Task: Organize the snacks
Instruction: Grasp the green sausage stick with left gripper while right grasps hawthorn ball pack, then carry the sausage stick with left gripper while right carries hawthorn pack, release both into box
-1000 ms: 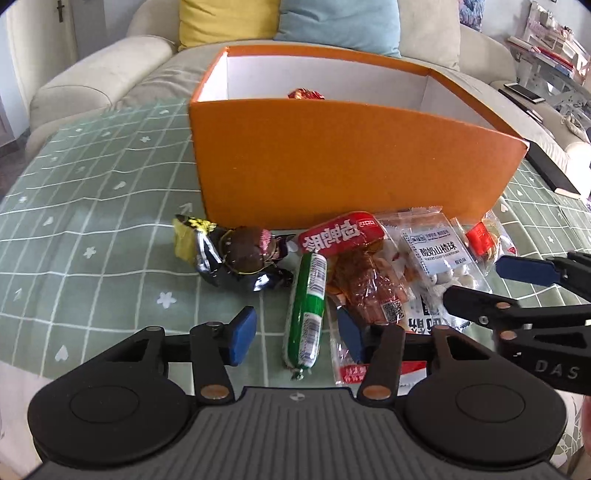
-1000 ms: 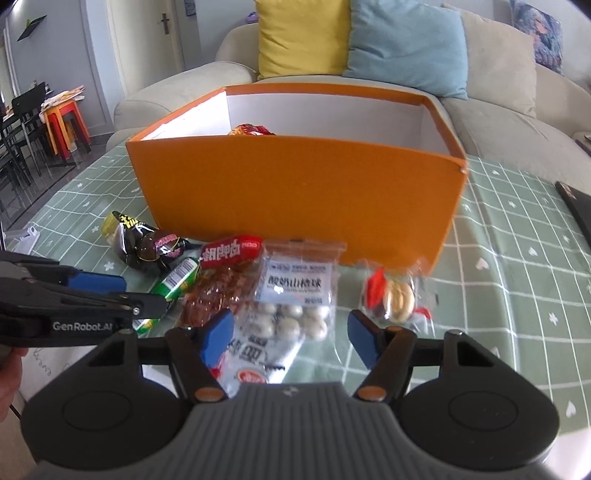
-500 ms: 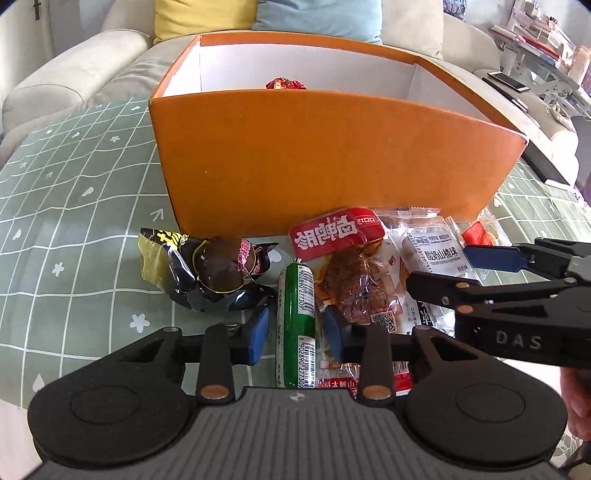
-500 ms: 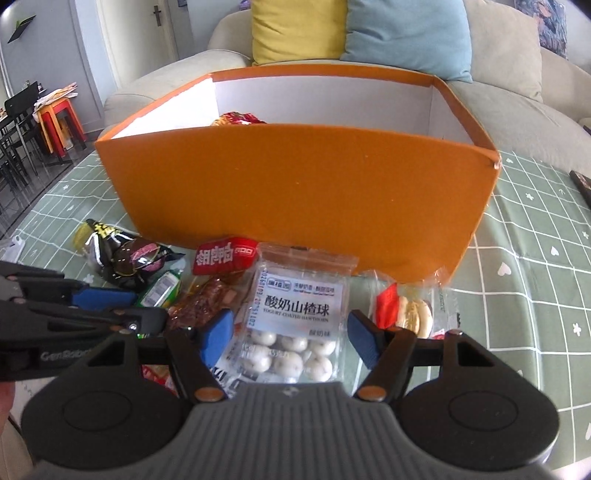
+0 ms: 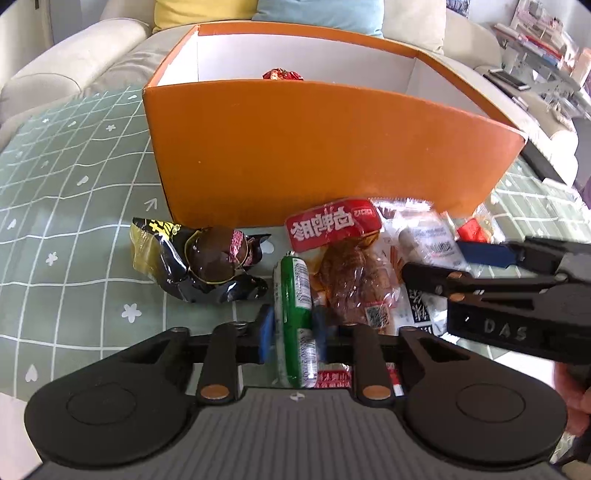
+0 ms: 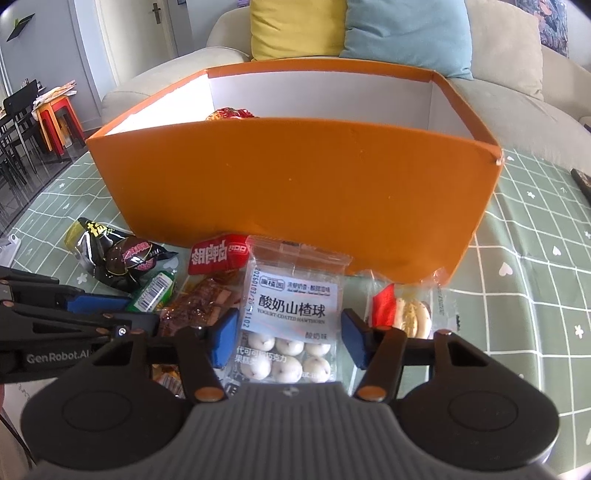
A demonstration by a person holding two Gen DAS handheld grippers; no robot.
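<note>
Snacks heaped at lower centre of both views, on a green checked tablecloth (image 6: 535, 280) printed with small white hearts and flowers, right against the front wall of an open orange box (image 6: 295, 184) with a white inside. One red wrapper (image 6: 231, 113) peeking over the box's front wall. Left gripper (image 5: 291, 332) pinching a green sausage stick (image 5: 295, 295) between its blue pads, jaws having just closed onto it. Beside the stick, a black-and-yellow packet (image 5: 199, 258) to the left, a red-topped packet of brown pieces (image 5: 351, 280) to the right. Right gripper (image 6: 288, 338) straddling a clear bag of white yogurt balls (image 6: 291, 314), jaws having just narrowed, pads (image 6: 225, 341) close to the bag's edges; contact impossible to tell. Clear packet with a red and cream sweet (image 6: 402, 314) just right of that gripper. Behind the box, a pale sofa (image 6: 517, 92) with a yellow cushion (image 6: 295, 29) and a light blue cushion (image 6: 406, 37). Upper left of the right wrist view: grey wall, white door (image 6: 162, 22), dark chairs and a red stool (image 6: 55, 122). Upper right of the left wrist view: cluttered shelves (image 5: 546, 40), blurred.
</note>
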